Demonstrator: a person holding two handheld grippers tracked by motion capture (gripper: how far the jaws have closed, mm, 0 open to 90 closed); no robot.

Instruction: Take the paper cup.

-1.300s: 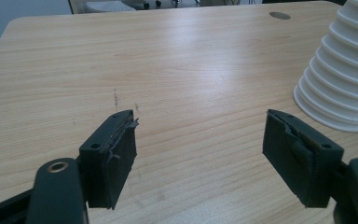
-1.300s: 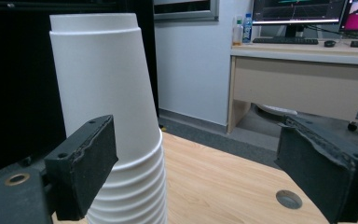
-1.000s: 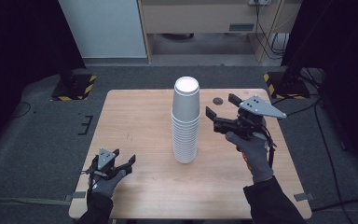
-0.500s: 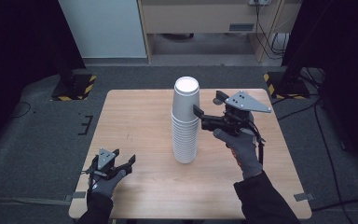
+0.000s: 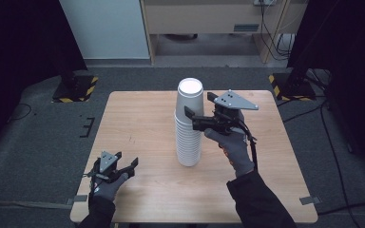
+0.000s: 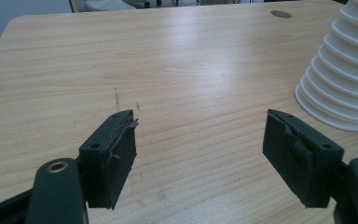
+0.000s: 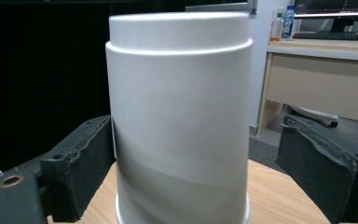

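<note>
Straddling the topmost cup (image 7: 179, 116) of the white cup stack (image 5: 189, 124), the right gripper (image 5: 200, 118) had its jaws spread wide, one on each side of the cup wall. The left-hand jaw looked just beside the wall, perhaps touching it; the other stood clearly apart, with a gap showing. Nothing was clamped yet.

Judging from that lopsided placement, closing from there could shove the cup sideways before both pads met it. The stack was tall and narrow and stood upside down on the wooden table (image 5: 138, 118), so a sideways push near its top could tip the whole column. Squeezing hard might also dent the thin wall or drag up the cup nested beneath it.

The left gripper (image 6: 200, 156) sat low over the table with its jaws wide apart and bare wood between them; the base of the stack lay beyond its right jaw, well apart from it.

Contact between the left-hand jaw and the cup could not be settled. The cup's lower rim was cut off in the right gripper view, and the seam to the next cup was hard to make out.
</note>
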